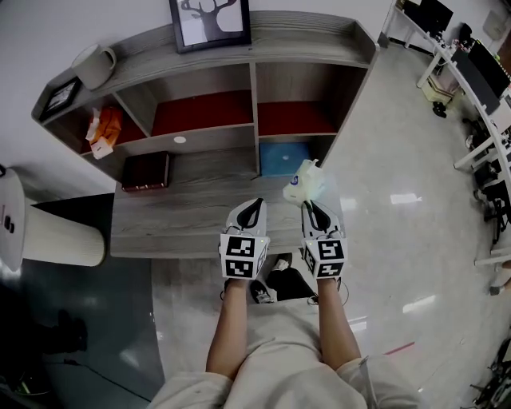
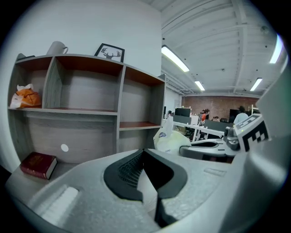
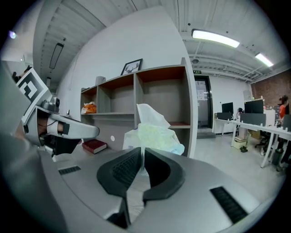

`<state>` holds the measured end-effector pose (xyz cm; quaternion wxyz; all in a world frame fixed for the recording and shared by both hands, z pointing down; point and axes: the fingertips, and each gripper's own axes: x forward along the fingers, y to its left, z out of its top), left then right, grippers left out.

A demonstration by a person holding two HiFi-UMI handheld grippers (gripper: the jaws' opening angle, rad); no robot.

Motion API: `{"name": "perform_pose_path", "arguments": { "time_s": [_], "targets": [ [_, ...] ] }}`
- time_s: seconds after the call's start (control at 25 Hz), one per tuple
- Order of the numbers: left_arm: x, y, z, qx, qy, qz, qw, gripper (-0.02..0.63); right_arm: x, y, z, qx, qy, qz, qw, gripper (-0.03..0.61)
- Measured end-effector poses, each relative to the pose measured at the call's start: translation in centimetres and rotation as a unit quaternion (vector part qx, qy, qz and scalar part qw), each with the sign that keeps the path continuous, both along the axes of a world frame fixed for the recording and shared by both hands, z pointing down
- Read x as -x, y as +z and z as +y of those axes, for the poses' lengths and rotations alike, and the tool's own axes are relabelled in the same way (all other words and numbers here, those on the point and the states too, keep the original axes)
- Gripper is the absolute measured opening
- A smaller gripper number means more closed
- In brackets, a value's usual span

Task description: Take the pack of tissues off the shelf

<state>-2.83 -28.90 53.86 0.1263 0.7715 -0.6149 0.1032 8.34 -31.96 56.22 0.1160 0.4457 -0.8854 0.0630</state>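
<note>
A pale plastic pack of tissues [image 1: 306, 182] with a sheet sticking out of its top is clear of the grey wooden shelf unit [image 1: 254, 94], above the unit's lower ledge. My right gripper [image 1: 308, 204] is shut on the pack's near edge; in the right gripper view the pack [image 3: 152, 134] rises just beyond the pinching jaws [image 3: 142, 157]. My left gripper [image 1: 256, 203] hangs beside it on the left, shut with nothing in it [image 2: 142, 153]. From the left gripper view the pack [image 2: 170, 140] and the right gripper [image 2: 213, 145] show to the right.
An orange tissue pack [image 1: 104, 128] lies in the upper left compartment. A dark red book [image 1: 145, 171] lies on the lower ledge [image 1: 184, 209]. A framed deer picture [image 1: 209, 22] and a mug [image 1: 96, 65] stand on top. A white cylinder [image 1: 56, 236] stands left; desks [image 1: 479, 88] stand right.
</note>
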Motion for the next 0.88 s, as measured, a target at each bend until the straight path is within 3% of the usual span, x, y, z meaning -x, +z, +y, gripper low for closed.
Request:
{"name": "perform_pose_path", "arguments": {
  "time_s": [0.36,0.88],
  "targets": [
    [1.9,5.4,2.1,0.062,-0.018,0.007,0.9979,0.009,2.3,5.0,1.4,0.057,-0.011,0.019,0.998,0.04],
    [1.5,11.3,4.0,0.132,-0.009,0.032,0.9907,0.009,3.1,9.8,2.9,0.136,-0.013,0.046,0.99,0.041]
  ]
}}
